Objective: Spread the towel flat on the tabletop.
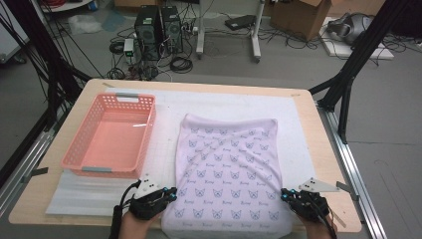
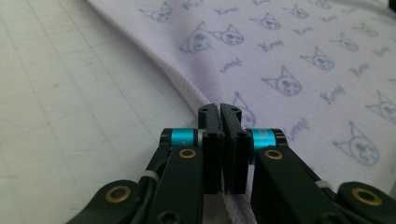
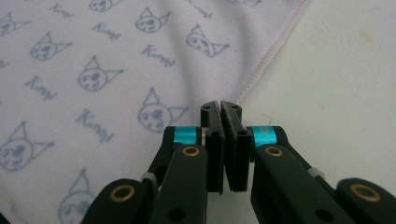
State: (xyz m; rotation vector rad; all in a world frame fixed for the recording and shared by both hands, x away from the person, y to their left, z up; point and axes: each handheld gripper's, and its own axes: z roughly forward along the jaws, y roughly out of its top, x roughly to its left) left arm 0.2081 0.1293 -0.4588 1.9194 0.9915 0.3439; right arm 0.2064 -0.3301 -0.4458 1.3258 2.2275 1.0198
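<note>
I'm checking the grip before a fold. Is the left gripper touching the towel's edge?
Touching. The left gripper view shows the left gripper shut on the towel, whose hem runs in between the closed fingers and comes out below them.

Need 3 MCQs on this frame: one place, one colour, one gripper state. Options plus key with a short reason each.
1. Where does the basket stand relative to the towel?
A. to its left
B. on top of it
C. to its right

2. What colour is the basket?
A. blue
B. pink
C. green

3. How do the jaws of the left gripper and the right gripper stand?
A. both wide open above the cloth
B. left open, right shut
C. both shut at the towel's side edges

Key:
1 A, the high view shows the basket on the table's left part, apart from the towel.
2 B, its walls and floor are pink.
3 C, each gripper view shows jaws pressed together with the hem running in between them.
</note>
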